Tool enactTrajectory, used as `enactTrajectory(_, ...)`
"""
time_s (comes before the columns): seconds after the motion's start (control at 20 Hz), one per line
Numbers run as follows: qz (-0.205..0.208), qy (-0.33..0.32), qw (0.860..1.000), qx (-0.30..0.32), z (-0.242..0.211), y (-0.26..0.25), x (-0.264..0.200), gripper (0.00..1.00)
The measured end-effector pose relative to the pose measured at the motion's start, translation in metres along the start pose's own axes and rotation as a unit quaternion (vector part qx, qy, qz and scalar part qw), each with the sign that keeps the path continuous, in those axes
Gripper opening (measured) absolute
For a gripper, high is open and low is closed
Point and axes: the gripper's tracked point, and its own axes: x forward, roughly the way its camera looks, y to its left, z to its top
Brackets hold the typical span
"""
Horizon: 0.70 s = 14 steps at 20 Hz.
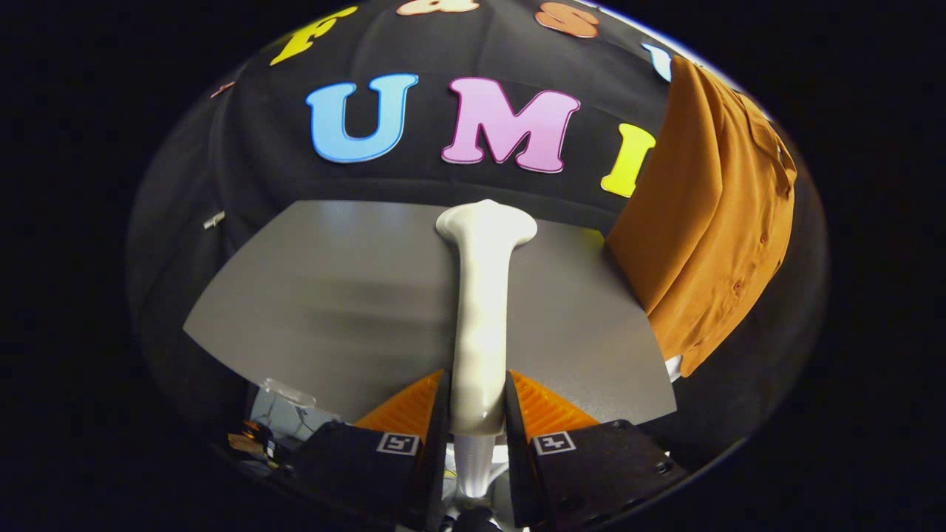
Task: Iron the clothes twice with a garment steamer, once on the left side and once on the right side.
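Note:
My gripper (pixel 477 403) is shut on the white garment steamer (pixel 482 295), both fingers pressing its handle. The steamer reaches forward from the fingers, and its wider head (pixel 486 222) sits out over the grey table (pixel 325 295). An orange-brown buttoned shirt (pixel 709 214) hangs against the booth's black wall to the right of the steamer, its lower hem dropping past the table's right edge. The steamer head is apart from the shirt, well to its left.
The grey table stretches ahead beneath the steamer up to the black cloth wall (pixel 244 170). A small clear object (pixel 284 395) lies off the table's near left corner, beside my left finger.

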Motion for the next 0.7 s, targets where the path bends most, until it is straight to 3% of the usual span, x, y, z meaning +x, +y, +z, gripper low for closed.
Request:
enactTrajectory(0.2, 0.042, -0.018, 0.998, 0.036, 0.003, 0.007, -0.006, 0.24)
enactTrajectory(0.45, 0.046, -0.091, 0.993, 0.064, 0.029, -0.005, -0.046, 0.24)
enactTrajectory(0.7, 0.039, -0.208, 0.974, 0.086, 0.069, -0.041, -0.127, 0.24)
